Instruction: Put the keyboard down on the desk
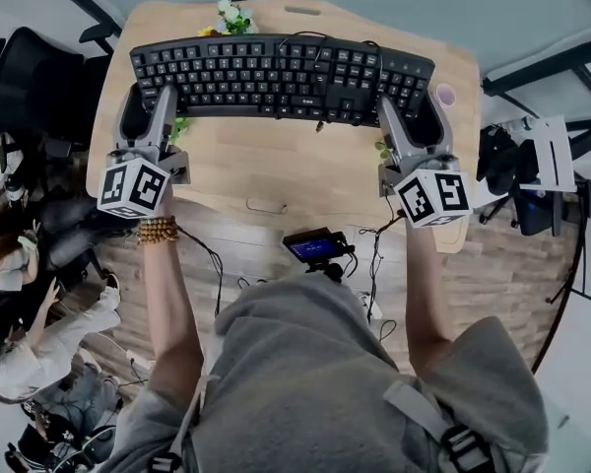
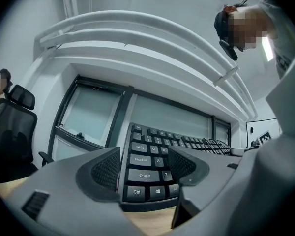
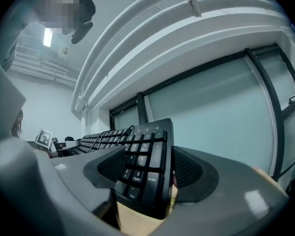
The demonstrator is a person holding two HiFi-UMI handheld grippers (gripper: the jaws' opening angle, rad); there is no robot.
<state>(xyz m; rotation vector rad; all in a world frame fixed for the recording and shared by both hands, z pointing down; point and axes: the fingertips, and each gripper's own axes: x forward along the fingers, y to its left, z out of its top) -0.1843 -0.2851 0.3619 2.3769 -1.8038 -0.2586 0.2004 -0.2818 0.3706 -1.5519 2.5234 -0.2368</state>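
Note:
A black keyboard (image 1: 281, 75) with its cable looped over the keys stretches across the far half of the wooden desk (image 1: 276, 170). My left gripper (image 1: 148, 108) is shut on its left end, and my right gripper (image 1: 412, 116) is shut on its right end. In the left gripper view the Shift and Ctrl keys of the keyboard (image 2: 140, 177) sit between the pads of the left gripper (image 2: 145, 168), with the desk (image 2: 147, 221) below. The number-pad end of the keyboard (image 3: 140, 168) fills the right gripper (image 3: 143, 175). I cannot tell whether the keyboard touches the desk.
Small flowers (image 1: 233, 15) stand at the desk's far edge, and a purple cup (image 1: 445, 95) sits at the right end. A black office chair (image 1: 34, 77) and seated people (image 1: 30, 294) are on the left. A small screen device (image 1: 311, 246) hangs by the near edge.

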